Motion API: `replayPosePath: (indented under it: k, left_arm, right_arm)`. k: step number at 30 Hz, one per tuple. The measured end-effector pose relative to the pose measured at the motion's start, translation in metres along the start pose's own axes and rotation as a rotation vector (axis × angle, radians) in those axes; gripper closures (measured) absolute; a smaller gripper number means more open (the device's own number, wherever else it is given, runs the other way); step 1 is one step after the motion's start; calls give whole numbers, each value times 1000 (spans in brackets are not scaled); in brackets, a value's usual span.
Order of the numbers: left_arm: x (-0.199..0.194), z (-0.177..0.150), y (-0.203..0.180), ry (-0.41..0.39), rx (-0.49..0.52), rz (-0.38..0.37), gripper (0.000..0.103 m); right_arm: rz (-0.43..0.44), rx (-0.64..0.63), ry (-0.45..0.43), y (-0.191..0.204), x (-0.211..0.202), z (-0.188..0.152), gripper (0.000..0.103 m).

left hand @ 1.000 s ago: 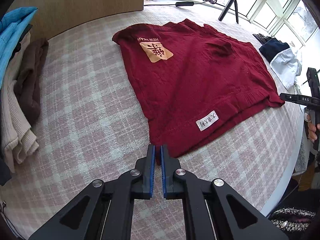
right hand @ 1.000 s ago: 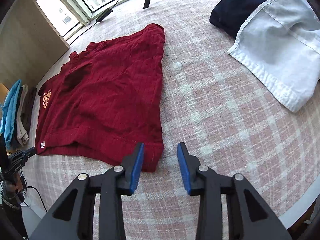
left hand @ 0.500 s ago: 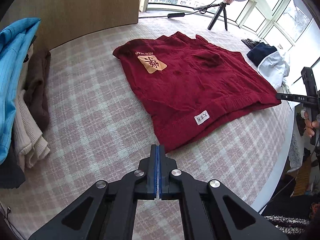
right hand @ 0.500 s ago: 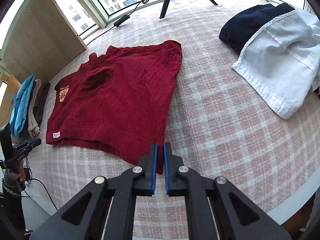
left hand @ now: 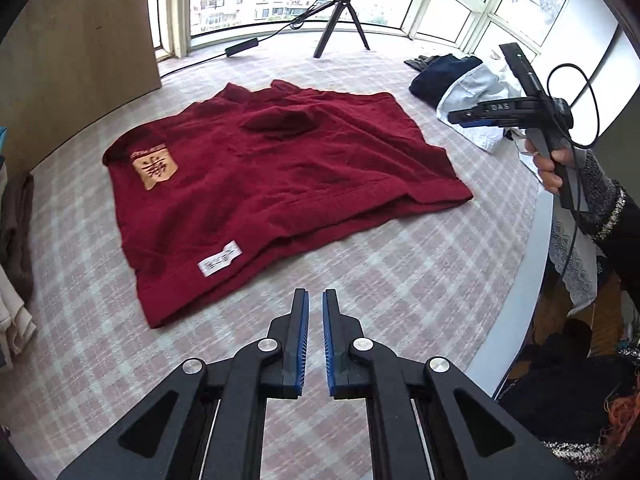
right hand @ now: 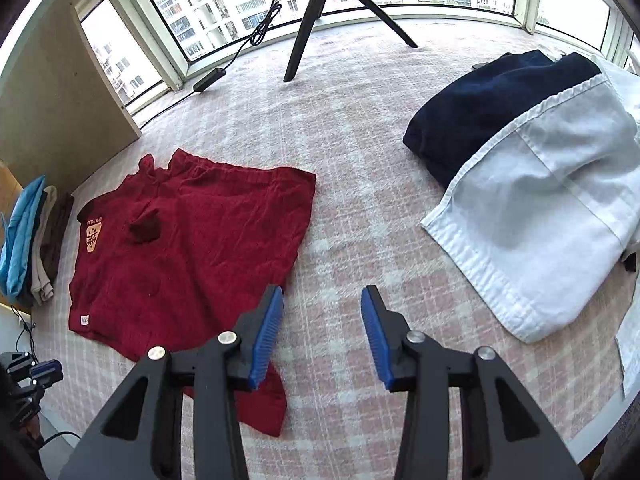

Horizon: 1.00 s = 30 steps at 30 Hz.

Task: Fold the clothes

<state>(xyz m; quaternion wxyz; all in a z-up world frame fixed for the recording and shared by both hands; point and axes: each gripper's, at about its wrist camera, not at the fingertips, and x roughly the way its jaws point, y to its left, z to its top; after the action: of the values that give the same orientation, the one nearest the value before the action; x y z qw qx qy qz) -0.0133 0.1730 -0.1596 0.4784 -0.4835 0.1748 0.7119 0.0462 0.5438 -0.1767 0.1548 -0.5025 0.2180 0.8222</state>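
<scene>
A dark red garment (left hand: 264, 184) with an orange patch and a white label lies spread flat on the checked surface; it also shows in the right wrist view (right hand: 188, 256). My left gripper (left hand: 315, 304) is raised above the surface near the garment's front hem, its jaws slightly apart and empty. My right gripper (right hand: 322, 300) is wide open and empty, raised above the garment's near right corner. The right gripper also shows in the left wrist view (left hand: 516, 112), held by a hand at the right.
A navy garment (right hand: 484, 108) and a white one (right hand: 548, 216) lie piled at the right. Folded blue, beige and brown clothes (right hand: 32, 240) are stacked at the left. A tripod (right hand: 320, 12) stands at the back by the windows. The surface edge (left hand: 516, 304) runs at the right.
Both grippers have lifted away from the garment's front hem. The right one has opened wide and the left has parted slightly after both were shut. The garment lies flat, released.
</scene>
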Motion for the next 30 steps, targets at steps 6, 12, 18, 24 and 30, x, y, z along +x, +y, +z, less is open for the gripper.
replayPosePath:
  k: [6,12,18,24,30]
  left_arm:
    - [71,62,-121,-11,163,-41,82]
    - [137,89,-173,52,238,4,79]
    - [162,97,-177,66,229,13,89]
    - [141,107,-161,20,128,-106,103]
    - [125,106,-158,-14,109,-149,103]
  right_arm:
    - [65,-97,77,5,60,54,62]
    - [107,-189,92,16,79,66,62]
    - [146,-237,75,17,81,65,81]
    - [289,-95,81,-6,79,79,97]
    - [201,-121,61,-7,76,90,98]
